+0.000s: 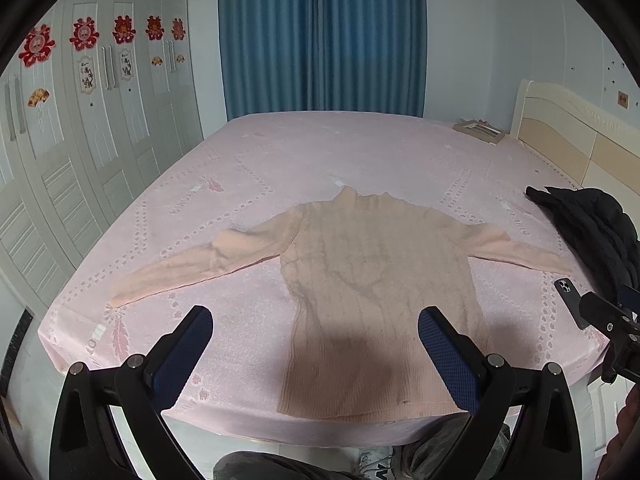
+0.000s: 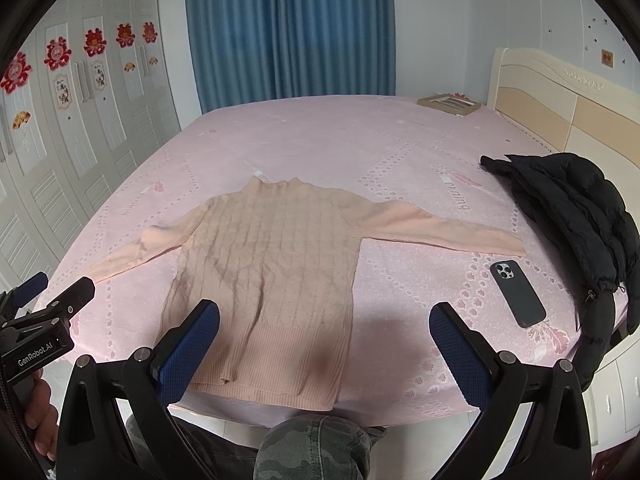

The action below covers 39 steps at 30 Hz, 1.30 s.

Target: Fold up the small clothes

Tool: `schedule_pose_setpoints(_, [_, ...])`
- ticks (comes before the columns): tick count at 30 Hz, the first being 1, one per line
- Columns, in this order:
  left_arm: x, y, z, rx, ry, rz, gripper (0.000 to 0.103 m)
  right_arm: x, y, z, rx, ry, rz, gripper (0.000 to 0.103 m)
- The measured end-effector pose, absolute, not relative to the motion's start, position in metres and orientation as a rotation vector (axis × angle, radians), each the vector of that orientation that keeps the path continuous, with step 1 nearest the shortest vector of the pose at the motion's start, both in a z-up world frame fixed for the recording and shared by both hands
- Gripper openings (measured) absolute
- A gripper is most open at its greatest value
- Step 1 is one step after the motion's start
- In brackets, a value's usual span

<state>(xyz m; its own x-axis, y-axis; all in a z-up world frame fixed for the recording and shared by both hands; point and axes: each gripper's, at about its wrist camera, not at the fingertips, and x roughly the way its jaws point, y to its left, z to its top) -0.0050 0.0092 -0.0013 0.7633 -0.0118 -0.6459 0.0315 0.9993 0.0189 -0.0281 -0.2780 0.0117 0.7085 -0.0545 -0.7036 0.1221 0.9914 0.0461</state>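
- A pale pink sweater [image 1: 360, 280] lies flat and face up on the bed [image 1: 280, 152], unfolded, both sleeves spread out to the sides.
- Its hem sits at the bed's near edge; its collar points toward the far edge, where the blue curtain [image 1: 320, 36] hangs.
- The body shows a cable-knit pattern with a ribbed band along the hem; the sleeve on the wardrobe side has a bump or crease near the shoulder.
- The left gripper [image 1: 316, 360] hovers above the sweater's hem, jaws spread wide, nothing between them; its blue pads [image 1: 184, 356] frame the lower body of the sweater.
- The right gripper [image 2: 324, 356] also hovers above the hem, toward the sweater's phone-side corner, jaws wide and empty.
- Neither gripper touches the sweater as far as the views show.
- A dark phone [image 2: 518, 294] lies camera side up on the bed, near the sweater's sleeve cuff and apart from it.
- A black jacket [image 2: 572, 216] is heaped beyond the phone, farther from the sweater, by the headboard [image 2: 560, 92].
- A picture frame [image 2: 448, 103] lies well apart from the sweater at the far corner next to the headboard.
- A white wardrobe [image 1: 80, 140] with red paper cutouts stands on the side away from the sweater's phone-side sleeve.
- Camouflage trousers [image 2: 312, 448] of the person show below the hem, off the bed.
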Motion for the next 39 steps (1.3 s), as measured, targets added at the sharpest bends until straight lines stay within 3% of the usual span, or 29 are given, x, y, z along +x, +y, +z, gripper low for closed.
schedule_pose_setpoints(39, [0.003,0.023,0.006,0.034,0.685,-0.013,0.103,-0.023,-0.267,0.019,0.075,0.751,-0.081,0.103])
